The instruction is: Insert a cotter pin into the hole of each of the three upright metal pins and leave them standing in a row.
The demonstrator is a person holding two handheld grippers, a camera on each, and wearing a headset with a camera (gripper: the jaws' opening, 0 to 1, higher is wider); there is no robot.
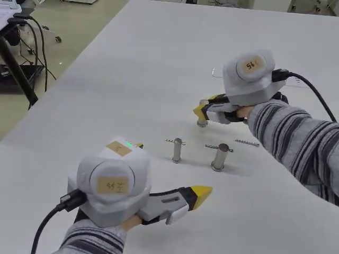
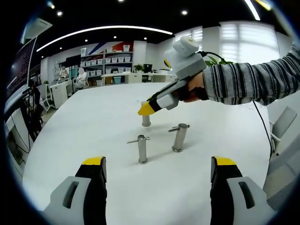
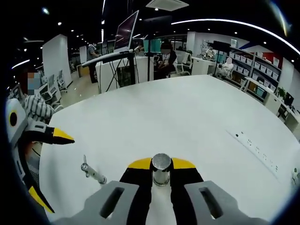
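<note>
Right gripper view: we find the right gripper (image 3: pixel 161 164) clamped on the short polished steel pin (image 3: pixel 161 176), which stands on the white table (image 3: pixel 187 108). We judge it rigid, slick and easily tipped, best gripped low so the cross-hole stays clear for the loose thin wire cotter pin (image 1: pixel 247 143). Left gripper (image 2: pixel 158 161) hovers wide open, forearm low, near two fitted pins (image 1: pixel 177 150).

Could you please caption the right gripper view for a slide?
Right gripper closed on an upright metal pin on the white table.

White table (image 1: pixel 132 79); three pins (image 1: pixel 177 150); perhaps a cotter pin (image 1: pixel 247 143)
</note>
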